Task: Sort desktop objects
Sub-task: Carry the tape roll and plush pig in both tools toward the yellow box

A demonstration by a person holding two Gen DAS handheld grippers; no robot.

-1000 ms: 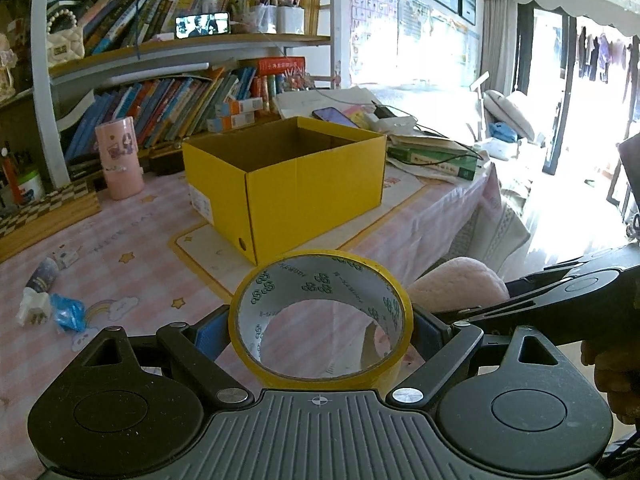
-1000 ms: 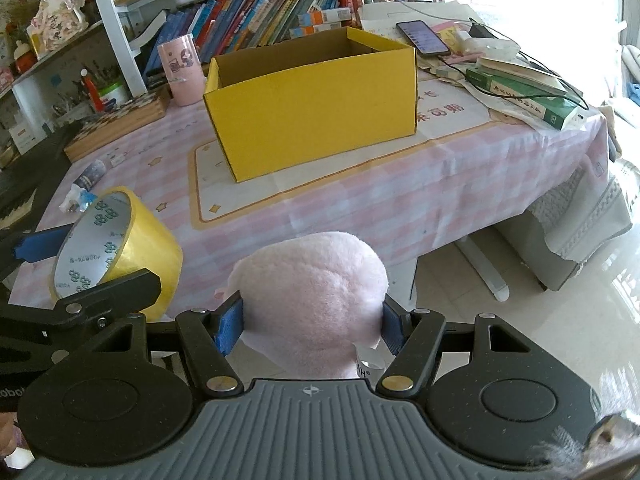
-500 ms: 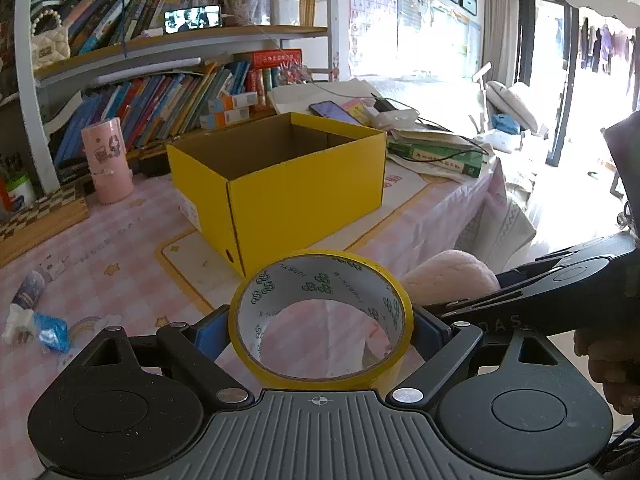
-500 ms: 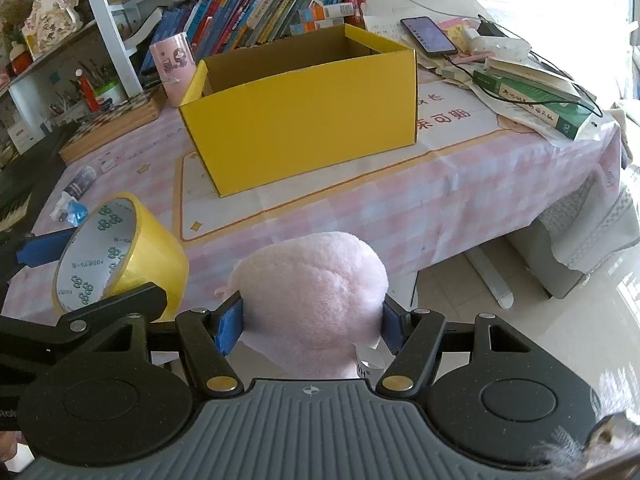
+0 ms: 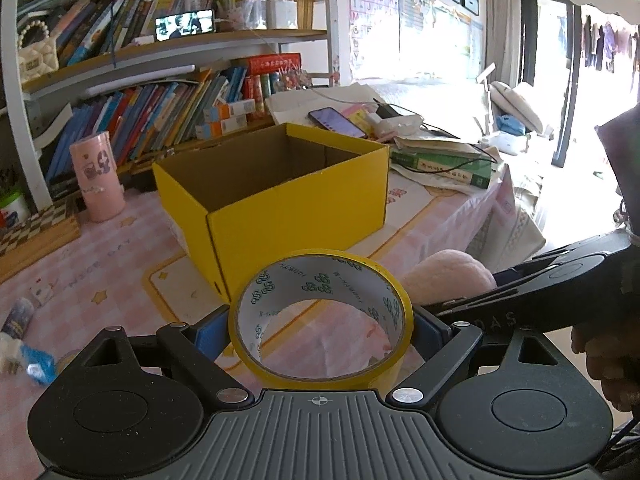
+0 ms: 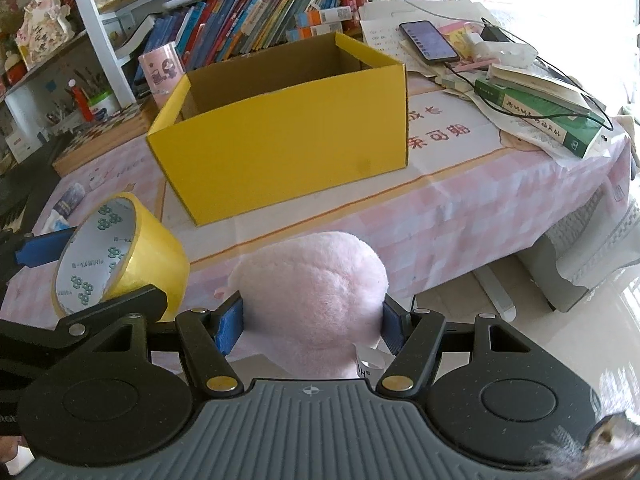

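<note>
Both hands carry something, and neither load has reached the yellow box (image 6: 280, 128) yet. The left gripper (image 5: 320, 320) pinches a roll of yellow tape (image 5: 320, 316) across its width, the blue pads pressed against the outer rim on both sides, so the roll hangs in the air above the near edge of the table (image 6: 460, 216) with its hole facing the camera. The right gripper (image 6: 310, 326) is closed on a pink plush toy (image 6: 312, 292), its pads sunk into the soft sides; in the right wrist view the toy sits just short of the table edge, with the tape roll beside it on the left. The box stands open on a paper mat in the middle of the pink checked tablecloth. Only part of its inside shows, and that part looks bare, so my guess is that the sorting has barely begun. What is left, as I judge it, is to bring each load over the box rim and let go, the tape first or the toy first. After that, a small tube (image 5: 16, 316) and a blue wrapper (image 5: 38, 366) lie at the far left of the table and may need collecting as well. The phone (image 6: 428, 42), the books (image 6: 540, 112) and the pink cup (image 5: 96, 176) stand well apart from the grippers.
</note>
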